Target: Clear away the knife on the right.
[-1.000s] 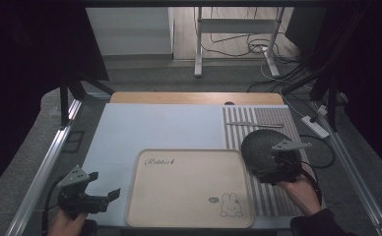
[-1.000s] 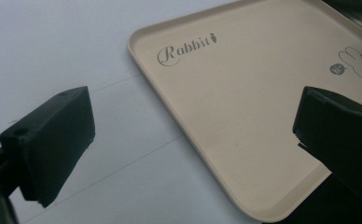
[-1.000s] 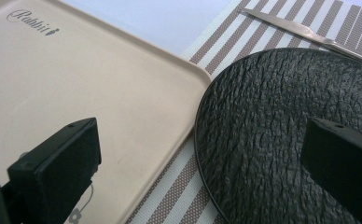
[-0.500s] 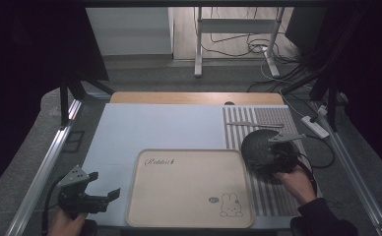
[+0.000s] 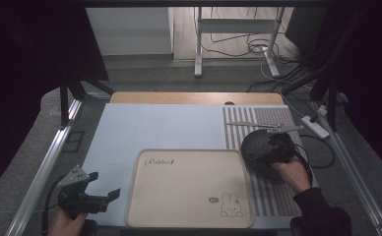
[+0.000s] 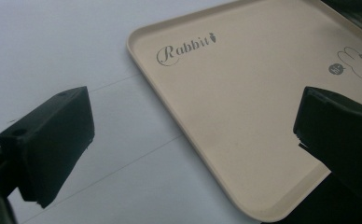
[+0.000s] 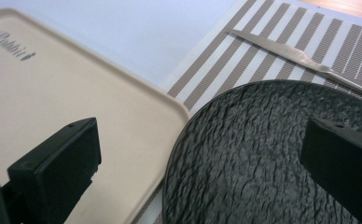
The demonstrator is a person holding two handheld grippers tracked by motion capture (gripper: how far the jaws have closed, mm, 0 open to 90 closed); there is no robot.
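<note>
While left gripper (image 5: 103, 196) stays put, jaws spread, right gripper (image 5: 272, 147) advanced over black plate (image 7: 263, 158), jaws spread.

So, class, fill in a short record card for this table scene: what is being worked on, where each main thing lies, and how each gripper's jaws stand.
Work in hand: right gripper poised over the dark plate
Plate: black, textured, on the striped mat, beside the tray
Tray: beige, printed "Rabbit" with a rabbit drawing, nothing on it
Knife: flat on the mat beyond the plate
Right jaws: open
Left gripper: near the tray's left edge, jaws open, holding nothing
</note>
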